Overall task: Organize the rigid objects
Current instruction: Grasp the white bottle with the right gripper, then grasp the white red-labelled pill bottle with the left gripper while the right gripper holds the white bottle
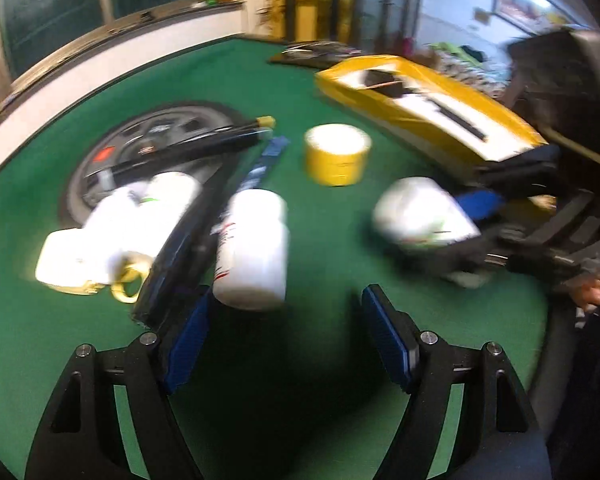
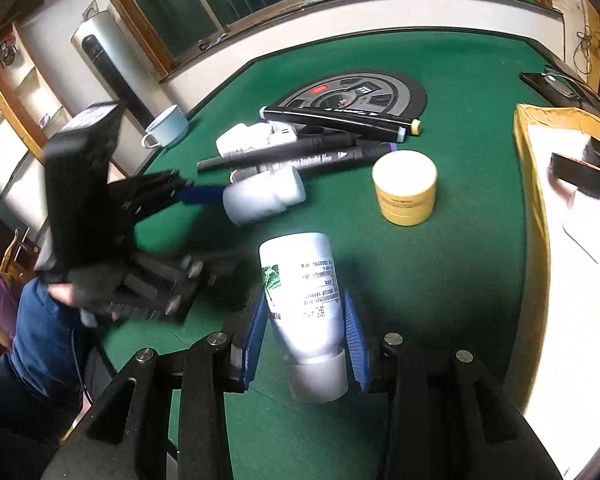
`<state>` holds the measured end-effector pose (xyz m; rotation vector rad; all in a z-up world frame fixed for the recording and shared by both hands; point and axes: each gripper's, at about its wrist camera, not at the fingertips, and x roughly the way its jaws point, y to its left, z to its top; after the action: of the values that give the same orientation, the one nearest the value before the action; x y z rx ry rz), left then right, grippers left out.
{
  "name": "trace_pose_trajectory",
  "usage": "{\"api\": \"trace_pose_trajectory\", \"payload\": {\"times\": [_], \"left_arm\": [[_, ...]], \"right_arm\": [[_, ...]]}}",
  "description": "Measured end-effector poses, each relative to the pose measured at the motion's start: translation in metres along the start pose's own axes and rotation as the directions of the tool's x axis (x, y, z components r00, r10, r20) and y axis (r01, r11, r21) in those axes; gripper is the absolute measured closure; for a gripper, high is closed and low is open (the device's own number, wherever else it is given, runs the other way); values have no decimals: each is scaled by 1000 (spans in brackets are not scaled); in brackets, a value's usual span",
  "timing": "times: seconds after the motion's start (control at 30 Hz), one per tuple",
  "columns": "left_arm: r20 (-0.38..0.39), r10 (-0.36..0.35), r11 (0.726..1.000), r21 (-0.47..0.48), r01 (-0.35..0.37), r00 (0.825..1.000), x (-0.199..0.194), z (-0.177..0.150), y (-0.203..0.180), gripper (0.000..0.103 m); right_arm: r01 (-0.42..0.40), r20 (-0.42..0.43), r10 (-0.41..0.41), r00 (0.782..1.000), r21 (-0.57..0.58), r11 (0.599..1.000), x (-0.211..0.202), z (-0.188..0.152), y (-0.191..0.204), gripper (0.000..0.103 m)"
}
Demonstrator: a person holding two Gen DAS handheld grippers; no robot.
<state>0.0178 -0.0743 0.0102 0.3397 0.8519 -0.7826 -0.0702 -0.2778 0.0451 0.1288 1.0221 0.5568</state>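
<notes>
My right gripper (image 2: 306, 336) is shut on a white bottle (image 2: 302, 292) with a printed label, cap toward the camera, held above the green table (image 2: 440, 280). The same bottle (image 1: 420, 212) shows blurred in the left wrist view. My left gripper (image 1: 284, 328) is open and empty, just behind a white bottle (image 1: 254, 248) lying on the felt. That bottle (image 2: 264, 196) also shows in the right wrist view, next to the left gripper's blue pad. Several black markers (image 2: 332, 120) and more white bottles (image 2: 240, 140) lie in a pile. A yellow jar (image 2: 405, 188) stands upright.
A yellow-edged box (image 2: 540, 200) with dark items stands at the right; it also shows in the left wrist view (image 1: 432, 116). A round grey and black panel (image 2: 356, 94) is set in the table. A pale mug (image 2: 166, 126) sits near the far left edge.
</notes>
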Motion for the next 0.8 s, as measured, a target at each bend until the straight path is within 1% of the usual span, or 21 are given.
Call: {"api": "trace_pose_trajectory", "payload": {"times": [0.03,0.07,0.1,0.2,0.27,0.37,0.4,0.43,0.47,0.5,0.57,0.67,0.8], "left_arm": [[16,-19,1000,1,19,1000,-4,0,-5,28],[24,-13,1000,-7,13,1000,-6,2,-7,28],[20,18,999,-33,-18,1000,-6,6,-7,28],[4,61,993,-101,-61,998,-1,14,-1,28],[-11,85,991,-105,-86,996,3,19,-3,28],[-62,143,983,-108,-149,988,20,28,-1,28],[-80,143,982,-116,-152,986,27,29,1,35],[-92,128,983,-124,-138,988,33,30,2,53],[-79,142,981,-125,-151,987,33,30,2,56],[-72,151,978,-134,-160,986,34,31,3,66],[-69,154,975,-148,-163,986,35,33,4,66],[-49,177,974,-137,-182,983,34,32,-2,66],[-34,175,974,-143,-178,984,36,30,-1,66]], "right_arm": [[4,0,-4,1000,3,1000,-1,-1,-1,70],[8,0,-8,1000,6,1000,-1,0,-3,72],[13,5,-13,1000,10,1000,-2,0,-5,72],[25,19,-26,999,26,999,-6,1,-10,72],[26,22,-26,999,29,999,-8,1,-12,72],[29,19,-30,999,28,999,-7,1,-13,72],[35,16,-35,999,21,999,-6,1,-12,72],[39,7,-39,999,11,999,-5,0,-10,72],[44,1,-44,999,0,999,-5,-1,-8,72],[55,-4,-56,998,-24,998,-4,-2,-4,72],[81,2,-81,997,-49,996,-3,-5,1,72],[107,1,-107,994,-59,993,1,-3,6,72],[149,-17,-151,988,-90,985,9,-4,13,72]]}}
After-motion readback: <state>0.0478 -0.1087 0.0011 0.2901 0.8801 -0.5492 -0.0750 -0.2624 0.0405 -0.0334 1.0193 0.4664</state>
